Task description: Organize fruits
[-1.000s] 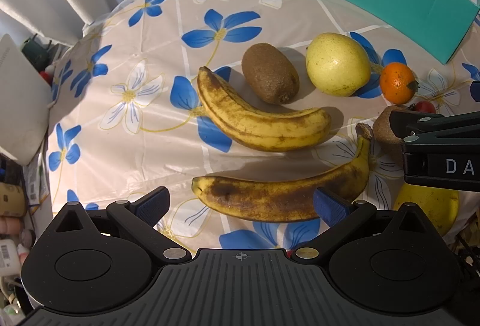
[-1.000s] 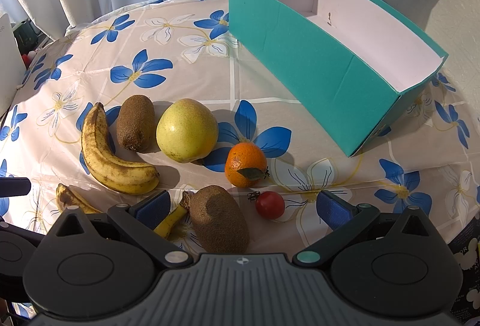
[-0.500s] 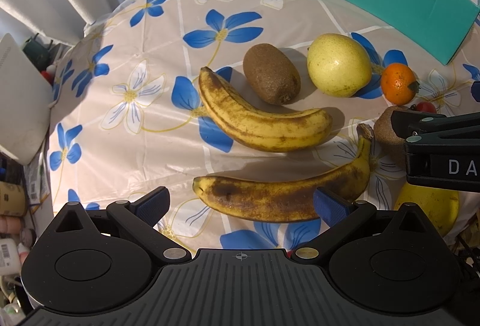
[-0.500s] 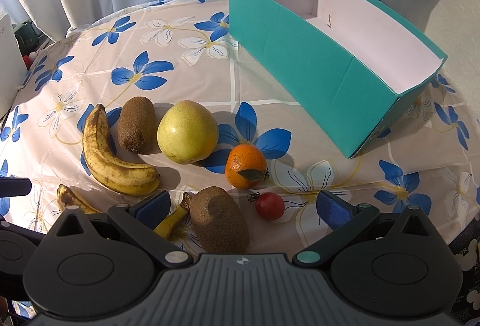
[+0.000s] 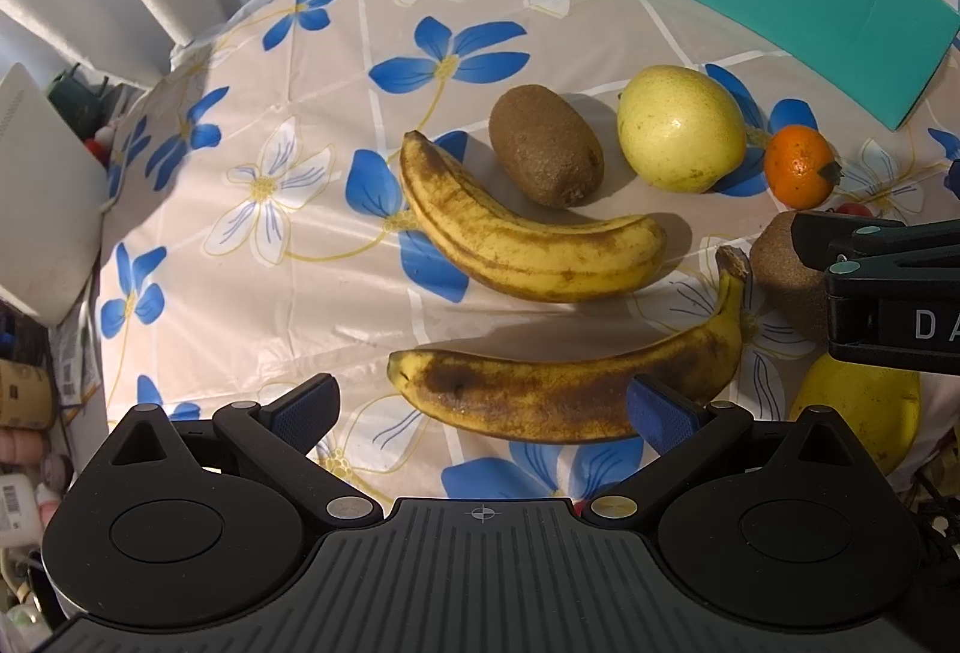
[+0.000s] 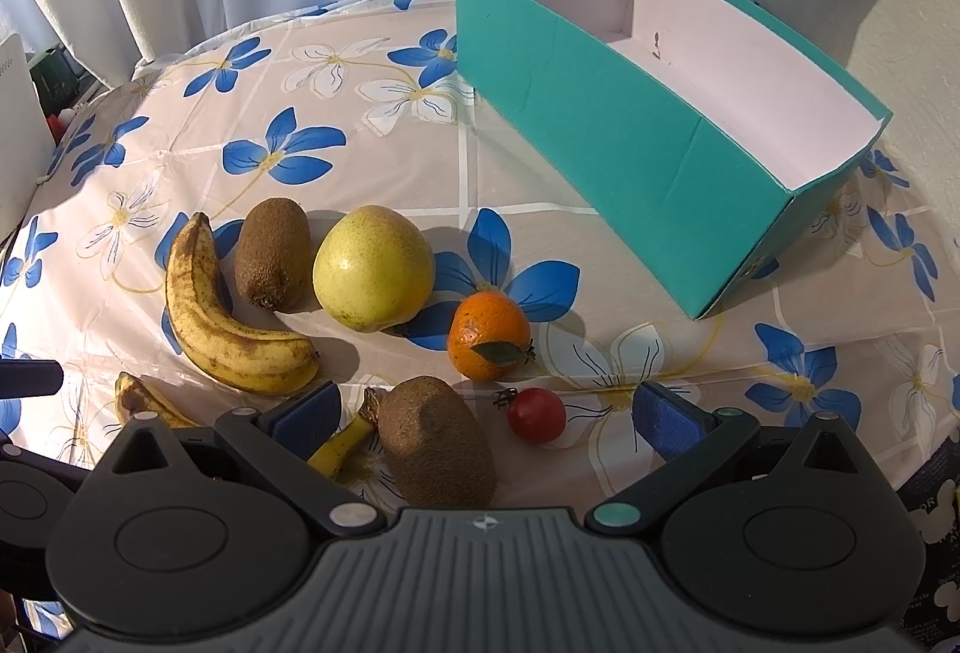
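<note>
1. Left gripper [image 5: 480,407]: jaws spread wide, empty, hovering over near banana [image 5: 564,392], which lies crosswise at 6 o'clock on the table [image 5: 288,293].
2. Right gripper [image 6: 486,419]: jaws apart too, nothing held; near kiwi [image 6: 438,440] and cherry tomato [image 6: 536,414] sit between the fingers.
3. Teal box [image 6: 630,137] at 1 o'clock, looks empty.
4. Banana prob. soft, overripe w/ bruised skin: grip mid-body, lightly, not the stem.
5. Kiwi firm-ish, fuzzy, good grip across short axis. Tomato fragile, rolls.

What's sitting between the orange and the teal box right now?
Nothing: in the right wrist view, only bare flowered tablecloth separates the orange from the teal box. The box looks empty.
</note>
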Available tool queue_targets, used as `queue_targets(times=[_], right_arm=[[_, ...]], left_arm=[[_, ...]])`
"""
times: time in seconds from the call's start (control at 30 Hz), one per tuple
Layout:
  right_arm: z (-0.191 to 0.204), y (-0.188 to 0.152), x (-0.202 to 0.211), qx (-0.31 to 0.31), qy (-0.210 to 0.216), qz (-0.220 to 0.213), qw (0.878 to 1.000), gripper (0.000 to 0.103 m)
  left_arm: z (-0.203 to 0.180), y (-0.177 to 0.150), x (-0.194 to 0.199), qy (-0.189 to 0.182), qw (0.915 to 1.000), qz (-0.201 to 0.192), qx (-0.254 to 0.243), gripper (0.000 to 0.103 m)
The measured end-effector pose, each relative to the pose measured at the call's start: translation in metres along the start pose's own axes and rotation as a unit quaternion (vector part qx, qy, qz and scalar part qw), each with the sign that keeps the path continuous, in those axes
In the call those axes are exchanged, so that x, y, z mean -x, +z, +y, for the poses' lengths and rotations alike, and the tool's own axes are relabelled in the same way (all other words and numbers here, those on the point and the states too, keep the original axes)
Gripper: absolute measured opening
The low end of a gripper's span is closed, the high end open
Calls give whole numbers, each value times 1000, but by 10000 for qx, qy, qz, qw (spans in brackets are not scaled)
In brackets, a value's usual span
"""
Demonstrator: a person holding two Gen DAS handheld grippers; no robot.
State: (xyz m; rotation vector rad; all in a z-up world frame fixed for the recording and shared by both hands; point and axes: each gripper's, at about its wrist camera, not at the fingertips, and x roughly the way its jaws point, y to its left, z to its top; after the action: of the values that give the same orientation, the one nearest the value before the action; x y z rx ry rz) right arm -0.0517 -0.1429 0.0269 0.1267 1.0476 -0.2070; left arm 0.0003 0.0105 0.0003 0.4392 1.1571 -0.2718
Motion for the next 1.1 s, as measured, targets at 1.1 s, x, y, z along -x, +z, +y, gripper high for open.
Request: queue_targets(times=[1.1], right_arm=[[-24, -4, 13, -255, 259, -256, 9990, 103]], left_arm=[[35, 3, 7, -688, 9952, -387, 581, 103]])
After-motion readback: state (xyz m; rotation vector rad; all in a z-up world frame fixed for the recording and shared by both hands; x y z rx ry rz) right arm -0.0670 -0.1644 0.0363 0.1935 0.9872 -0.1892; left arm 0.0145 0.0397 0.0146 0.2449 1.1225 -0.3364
